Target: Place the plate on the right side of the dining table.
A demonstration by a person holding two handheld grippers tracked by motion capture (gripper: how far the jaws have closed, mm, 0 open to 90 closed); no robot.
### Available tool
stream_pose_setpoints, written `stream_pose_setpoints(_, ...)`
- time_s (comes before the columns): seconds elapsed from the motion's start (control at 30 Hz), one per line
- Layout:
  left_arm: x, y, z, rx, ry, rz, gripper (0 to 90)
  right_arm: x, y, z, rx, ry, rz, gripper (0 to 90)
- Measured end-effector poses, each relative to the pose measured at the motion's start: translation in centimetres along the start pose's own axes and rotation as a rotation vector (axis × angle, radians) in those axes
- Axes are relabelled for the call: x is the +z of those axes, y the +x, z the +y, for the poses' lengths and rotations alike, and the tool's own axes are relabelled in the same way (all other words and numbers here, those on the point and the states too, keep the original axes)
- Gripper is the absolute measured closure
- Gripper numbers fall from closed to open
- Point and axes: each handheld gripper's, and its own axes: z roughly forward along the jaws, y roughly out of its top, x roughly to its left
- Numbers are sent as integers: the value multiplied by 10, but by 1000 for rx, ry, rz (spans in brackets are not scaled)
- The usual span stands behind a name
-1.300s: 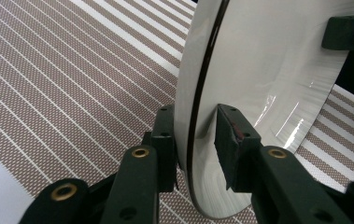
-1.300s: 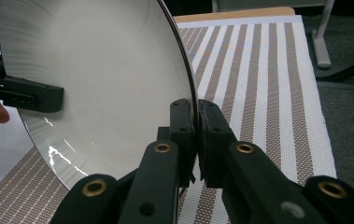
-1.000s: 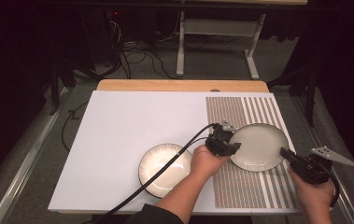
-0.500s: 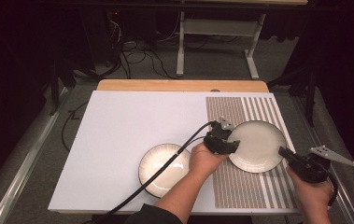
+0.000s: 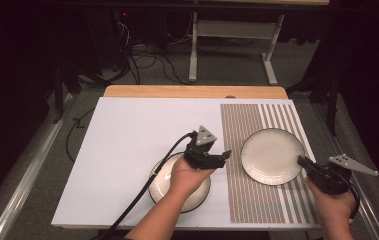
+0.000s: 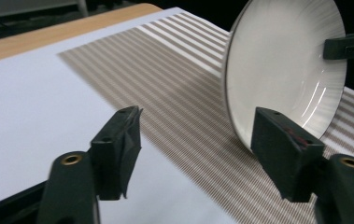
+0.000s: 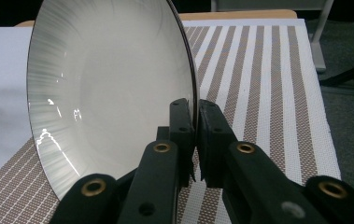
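- Plate (image 5: 271, 156): white w/ thin dark rim, faint radial ridges, on striped mat (image 5: 257, 125) at bench's right; near edge pinched in right gripper (image 7: 196, 140).
- Bowl (image 5: 161, 184): white, upright on white sheet, just left of mat, partly hidden under left hand.

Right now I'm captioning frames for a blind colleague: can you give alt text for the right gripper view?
The right gripper's two black jaws are shut on the dark rim of a round, glossy white plate, which looks tilted up on edge. Behind it lies a brown-and-white striped woven placemat on a white tabletop.
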Motion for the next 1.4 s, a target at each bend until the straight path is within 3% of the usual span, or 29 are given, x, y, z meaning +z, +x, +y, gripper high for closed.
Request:
stream_pose_setpoints(0.37, -83, 43, -42, -48, -46, 97, 191, 3, 0, 1, -1, 16, -20, 866)
stream_pose_setpoints(0.57, -138, 63, -61, -60, -102, 154, 110, 6, -1, 2, 6, 24, -28, 863)
stream_pose_setpoints(0.67, -163, 72, -74, -68, -122, 160, 58, 7, -1, 2, 8, 24, -29, 862)
stream_pose_setpoints(0.73, -179, 77, -87, -57, -132, 193, 46, 7, -1, 2, 10, 29, -30, 861)
stream_pose_setpoints(0.97, -204, 88, -109, -79, -171, 251, 0, 11, -1, 4, 20, 41, -44, 858)
stream_pose_setpoints(1.13, -209, 90, -108, -102, -209, 238, 0, 15, -3, 5, 40, 64, -57, 851)
stream_pose_setpoints(1.4, -209, 87, -108, -91, -209, 220, 0, 25, -7, 6, 68, 98, -89, 847)
